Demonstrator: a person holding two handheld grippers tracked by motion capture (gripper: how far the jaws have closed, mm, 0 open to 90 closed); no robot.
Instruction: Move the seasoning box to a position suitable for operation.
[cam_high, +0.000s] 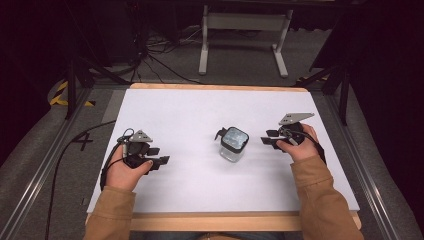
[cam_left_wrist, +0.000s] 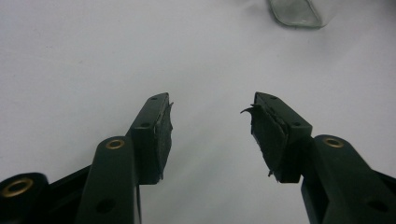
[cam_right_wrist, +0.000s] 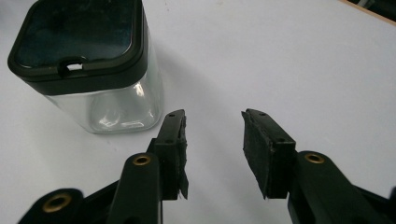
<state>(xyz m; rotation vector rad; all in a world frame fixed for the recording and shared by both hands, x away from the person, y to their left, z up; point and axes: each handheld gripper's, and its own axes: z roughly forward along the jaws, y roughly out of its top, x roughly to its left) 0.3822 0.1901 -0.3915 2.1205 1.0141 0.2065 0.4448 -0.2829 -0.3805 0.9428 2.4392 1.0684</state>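
Pre-grasp, I reckon: jar stands upright mid-bench, black lid on, untouched. My right gripper sits just right of the jar, jaws apart and empty; my left gripper is well left of it, jaws also apart, holding nothing. Next move probably needs right jaws squared on the jar body before closing.
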